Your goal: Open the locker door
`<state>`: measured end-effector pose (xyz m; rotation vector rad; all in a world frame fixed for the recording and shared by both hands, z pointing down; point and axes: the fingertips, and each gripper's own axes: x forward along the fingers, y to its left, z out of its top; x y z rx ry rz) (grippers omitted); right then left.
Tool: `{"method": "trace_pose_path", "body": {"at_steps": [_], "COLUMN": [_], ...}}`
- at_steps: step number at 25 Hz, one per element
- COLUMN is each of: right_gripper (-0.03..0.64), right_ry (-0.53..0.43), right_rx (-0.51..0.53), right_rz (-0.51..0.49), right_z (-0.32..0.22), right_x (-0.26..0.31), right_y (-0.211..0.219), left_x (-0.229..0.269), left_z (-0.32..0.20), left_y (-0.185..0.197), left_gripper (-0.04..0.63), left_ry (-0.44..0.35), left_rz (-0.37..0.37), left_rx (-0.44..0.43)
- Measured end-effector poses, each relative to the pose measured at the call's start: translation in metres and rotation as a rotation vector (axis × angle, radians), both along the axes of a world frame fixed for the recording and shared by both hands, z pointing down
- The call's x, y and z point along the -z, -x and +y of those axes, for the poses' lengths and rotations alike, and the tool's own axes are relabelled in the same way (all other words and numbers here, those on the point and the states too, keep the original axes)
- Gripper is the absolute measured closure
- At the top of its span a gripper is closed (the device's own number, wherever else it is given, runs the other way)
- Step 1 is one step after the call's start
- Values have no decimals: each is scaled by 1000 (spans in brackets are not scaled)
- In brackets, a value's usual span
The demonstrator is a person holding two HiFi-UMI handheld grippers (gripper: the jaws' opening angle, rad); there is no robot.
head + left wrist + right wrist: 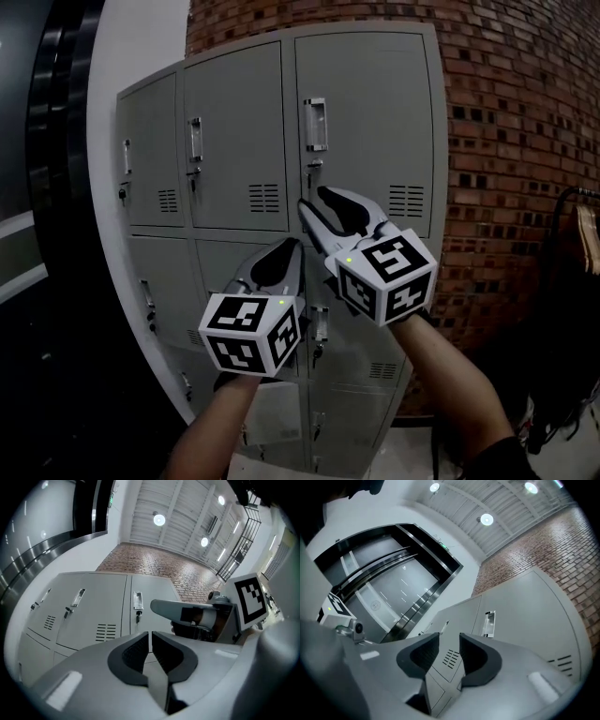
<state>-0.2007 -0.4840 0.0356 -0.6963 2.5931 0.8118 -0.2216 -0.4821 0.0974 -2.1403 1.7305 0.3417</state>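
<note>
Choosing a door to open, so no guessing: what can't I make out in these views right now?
- Head view: the middle-row doors sit mostly behind the left tool and right tool.
- Head view: the bottom row is dark, covered by the forearms, cut by the lower edge.
- Every view: the lock under the top right handle is too small to read as latched or not.
</note>
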Motion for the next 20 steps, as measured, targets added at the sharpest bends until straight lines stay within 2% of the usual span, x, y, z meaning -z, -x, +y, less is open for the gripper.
{"method": "trace_pose_path", "body": {"at_steps": [5, 12, 17, 20], "right_gripper": [501, 473, 454, 445], "right_ry": [14, 39, 141, 179], "right_rx": [-44, -109, -119, -131], "right_rz": [-15, -3, 33, 54], "right_z": [-45, -89, -111, -113], "right_x": [37, 83, 99, 108], "right_y": [22, 35, 39, 41], "left_x": [27, 48, 58, 60], "left_z": [-23, -35, -37, -42], "left_y": [26, 38, 41, 44], "left_gripper": [594, 594, 594, 594], "left_ry": [-41, -89, -136, -146], "left_rz": [-14, -34, -69, -63], "left_rx": [-44, -130, -147, -156]}}
